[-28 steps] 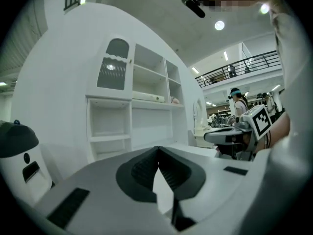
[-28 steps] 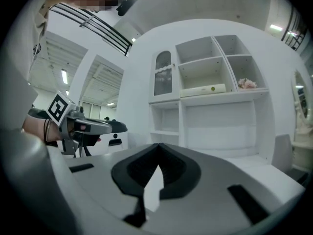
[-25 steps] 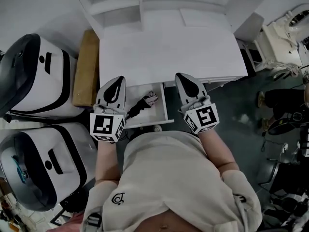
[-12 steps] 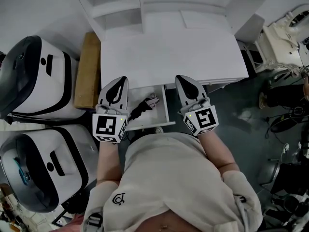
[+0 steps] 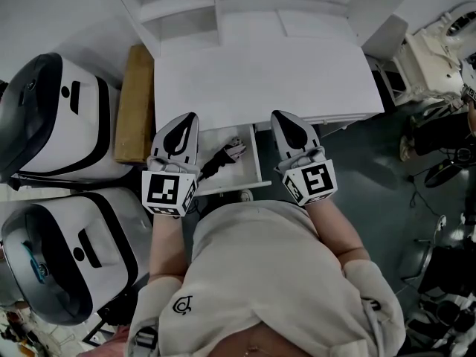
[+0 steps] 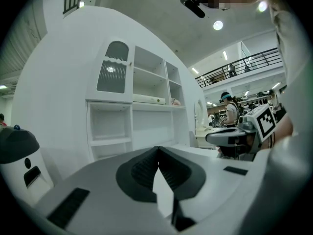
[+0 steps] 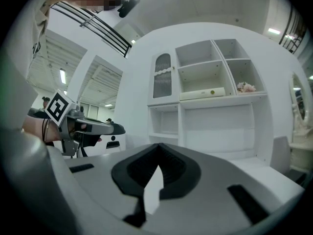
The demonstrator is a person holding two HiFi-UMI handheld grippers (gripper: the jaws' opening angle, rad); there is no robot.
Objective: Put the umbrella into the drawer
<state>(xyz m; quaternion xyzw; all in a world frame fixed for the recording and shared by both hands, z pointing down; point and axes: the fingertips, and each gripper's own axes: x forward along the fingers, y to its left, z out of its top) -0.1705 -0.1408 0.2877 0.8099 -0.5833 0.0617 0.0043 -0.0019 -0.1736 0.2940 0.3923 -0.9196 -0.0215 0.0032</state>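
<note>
The smooth grey left gripper (image 5: 183, 119) and right gripper (image 5: 285, 116), ribbed pads pressed together on nothing, flank the slim black umbrella (image 5: 218, 158) lying in the open white drawer (image 5: 257, 166).

L gripper (image 5: 184, 119) & R gripper (image 5: 282, 117): pale grey shells, black teardrop inlay on top. Ribbed pads (image 6: 142, 171) are black to dark grey. The marker cubes (image 5: 168, 193) are white w/ black square patterns. Ahead of the fingertips the desk top (image 5: 260, 73) is plain white, same as the shelf unit (image 7: 215, 126) beyond. Btwn the two sets of fingers the drawer (image 5: 234, 172) is white. The umbrella (image 5: 216, 161) in it is black w/ a paler greyish end. Left of the L fingers the box (image 5: 134, 103) is tan brown. Further left, two machines (image 5: 59, 125) are white w/ black bands. Right of the R fingers the floor (image 5: 372, 169) is dark grey. Behind the fingers the person's top (image 5: 260, 274) is beige w/ a small dark logo.
</note>
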